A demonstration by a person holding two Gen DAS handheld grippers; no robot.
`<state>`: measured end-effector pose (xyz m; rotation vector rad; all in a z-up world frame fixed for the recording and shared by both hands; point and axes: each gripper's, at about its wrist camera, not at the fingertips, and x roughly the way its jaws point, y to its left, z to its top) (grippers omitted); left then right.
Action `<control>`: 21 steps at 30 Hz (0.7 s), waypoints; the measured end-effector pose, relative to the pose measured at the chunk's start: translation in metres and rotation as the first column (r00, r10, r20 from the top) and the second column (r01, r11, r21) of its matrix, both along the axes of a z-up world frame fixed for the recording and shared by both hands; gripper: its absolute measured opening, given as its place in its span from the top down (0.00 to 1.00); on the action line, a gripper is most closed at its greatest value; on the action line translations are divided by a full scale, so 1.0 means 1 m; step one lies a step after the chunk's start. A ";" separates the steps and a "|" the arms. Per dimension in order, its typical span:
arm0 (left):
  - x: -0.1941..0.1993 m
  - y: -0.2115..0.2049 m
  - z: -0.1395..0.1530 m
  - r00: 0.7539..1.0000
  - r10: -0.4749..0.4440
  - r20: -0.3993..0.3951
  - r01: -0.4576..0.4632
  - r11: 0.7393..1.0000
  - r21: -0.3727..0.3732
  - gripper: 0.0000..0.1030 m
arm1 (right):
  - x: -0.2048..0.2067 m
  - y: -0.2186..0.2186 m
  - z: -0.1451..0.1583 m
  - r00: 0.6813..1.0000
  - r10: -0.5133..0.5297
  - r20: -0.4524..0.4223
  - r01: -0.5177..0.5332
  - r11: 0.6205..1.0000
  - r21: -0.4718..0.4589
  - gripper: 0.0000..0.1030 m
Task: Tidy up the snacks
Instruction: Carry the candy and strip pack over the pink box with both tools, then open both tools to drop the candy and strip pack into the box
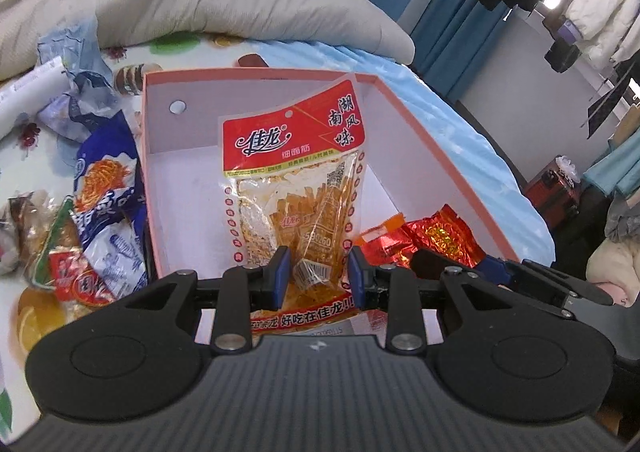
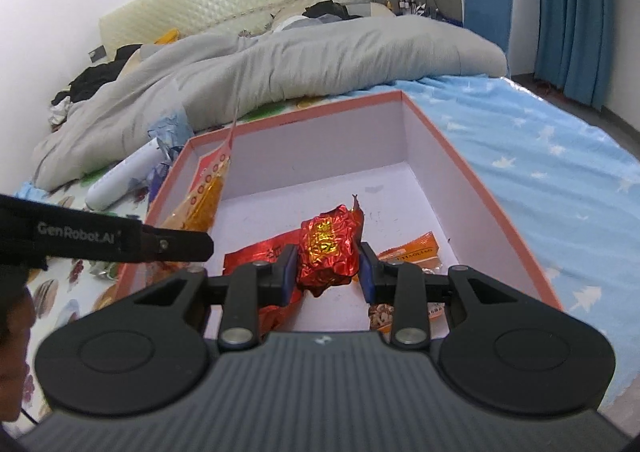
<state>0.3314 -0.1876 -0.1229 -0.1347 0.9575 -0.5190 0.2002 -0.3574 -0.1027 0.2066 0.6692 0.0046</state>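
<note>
Snacks mid-delivery: left claw (image 1: 316, 272) grips a noodle-strip packet (image 1: 294, 176), right claw (image 2: 327, 266) a red foil pack (image 2: 328, 248), above the pink box (image 2: 472, 172); next, lower and release.

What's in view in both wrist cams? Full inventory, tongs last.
box: 1, pink outside, white inside, open on the bed
noodle-snack bag: 1, red and clear, over the box, held in left tongs
foil packet: 1, red and gold, over the box, held in right tongs
orange packet: 1, on the box floor
loose snack bags: several, blue, white and red, on the bed left of the box
duvet: 1, grey, behind the box
curtains: blue, far right
left tongs: black, blue pads, gripping
right tongs: black, blue pads, gripping
</note>
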 end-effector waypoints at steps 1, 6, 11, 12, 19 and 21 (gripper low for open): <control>0.003 0.000 -0.004 1.000 -0.002 -0.004 0.002 1.000 0.001 0.66 | 0.003 -0.001 -0.002 1.000 -0.004 -0.007 0.004 1.000 0.001 0.65; 0.011 -0.004 -0.017 1.000 -0.008 -0.017 0.008 1.000 0.000 0.64 | 0.009 -0.001 -0.012 0.999 -0.013 -0.033 0.014 1.000 0.012 0.65; 0.008 -0.006 -0.007 0.999 -0.029 0.032 0.029 1.000 -0.006 0.52 | 0.009 -0.006 -0.012 0.999 -0.008 -0.043 0.010 0.999 0.039 0.56; 0.005 -0.005 -0.002 0.999 -0.027 0.041 0.027 1.000 -0.015 0.49 | 0.008 -0.006 -0.010 0.999 -0.012 -0.038 0.014 0.999 0.034 0.48; -0.029 0.003 0.029 0.995 -0.024 0.093 0.027 0.999 -0.022 0.45 | -0.015 -0.006 0.005 0.999 -0.030 -0.028 0.031 0.998 0.046 0.46; -0.043 0.013 0.039 0.994 -0.022 0.108 0.026 0.999 -0.031 0.45 | -0.028 -0.002 0.015 0.999 -0.032 -0.009 0.032 0.999 0.034 0.46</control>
